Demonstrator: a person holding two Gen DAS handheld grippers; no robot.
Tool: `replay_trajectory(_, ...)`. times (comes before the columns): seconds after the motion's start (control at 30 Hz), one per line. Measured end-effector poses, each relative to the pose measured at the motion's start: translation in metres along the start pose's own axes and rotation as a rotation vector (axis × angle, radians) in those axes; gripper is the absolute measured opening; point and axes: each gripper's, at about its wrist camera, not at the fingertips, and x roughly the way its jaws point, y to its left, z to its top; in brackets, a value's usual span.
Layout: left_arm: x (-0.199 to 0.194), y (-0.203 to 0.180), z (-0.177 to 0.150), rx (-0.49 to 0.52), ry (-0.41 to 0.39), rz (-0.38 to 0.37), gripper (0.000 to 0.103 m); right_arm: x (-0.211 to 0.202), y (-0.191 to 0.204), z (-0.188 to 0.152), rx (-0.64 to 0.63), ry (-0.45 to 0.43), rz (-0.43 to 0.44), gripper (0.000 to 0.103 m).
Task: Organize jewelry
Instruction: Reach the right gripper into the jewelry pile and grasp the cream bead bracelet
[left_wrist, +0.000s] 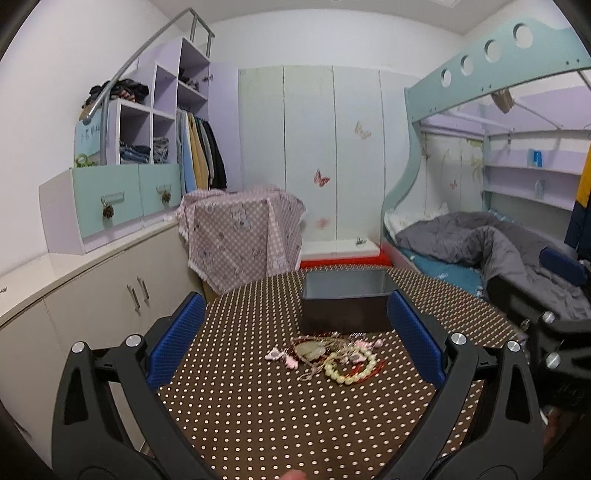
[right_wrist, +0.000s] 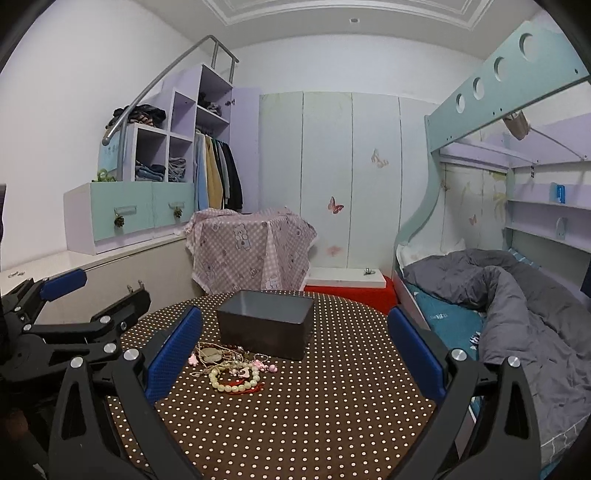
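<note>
In the left wrist view, white cabinets with a stepped shelf unit (left_wrist: 147, 122) stood at the upper left of the frame. Below, the left gripper (left_wrist: 295, 332) filled the lower part of the frame, its two blue pads (left_wrist: 177, 336) spread wide with nothing between them. Between the pads, at centre frame, the jewelry pile (left_wrist: 332, 356) lay on the dotted tablecloth (left_wrist: 258, 417): a ring of pale beads (left_wrist: 351, 367), pink charms and tangled chains, all touching one another. Just behind the pile, toward the upper centre, sat the dark box (left_wrist: 345, 306), open at the top. At the right edge of the frame, part of the other gripper showed over a grey quilt (left_wrist: 498, 243) on the bunk bed.

In the right wrist view, the left gripper (right_wrist: 92, 295) appeared at the left edge of the frame, its fingers apart and empty. Right of it, the right gripper (right_wrist: 295, 343) framed the lower part of the picture, its blue pads (right_wrist: 417, 350) likewise wide apart and gripping nothing. The jewelry pile (right_wrist: 231, 369) lay left of centre, close by the left pad, with the dark box (right_wrist: 266, 321) just behind it, at centre frame. A pink checked cloth (right_wrist: 251, 251) draped something beyond the table, and the grey quilt (right_wrist: 517, 295) filled the right side of the frame.
</note>
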Motion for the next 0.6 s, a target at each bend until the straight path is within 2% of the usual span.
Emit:
replay_trajectory(0.13,0.021,0.009,-0.008,0.005,0.071,-0.001,0.097,0.02,-0.008,-0.007,0.026,0.063,-0.005,0.096)
replay_trajectory(0.4,0.069,0.021,-0.031,0.012,0.312,-0.073,0.097,0.067,-0.023,-0.033,0.087,0.268,-0.018,0.096)
replay_trajectory(0.53,0.086,0.025,-0.039,-0.026,0.387,-0.099,0.087,0.08,-0.024,-0.04,0.08,0.321,-0.02,0.096)
replay_trajectory(0.6,0.093,0.025,-0.04,-0.038,0.403,-0.114,0.086,0.085,-0.023,-0.042,0.063,0.338,-0.02,0.096)
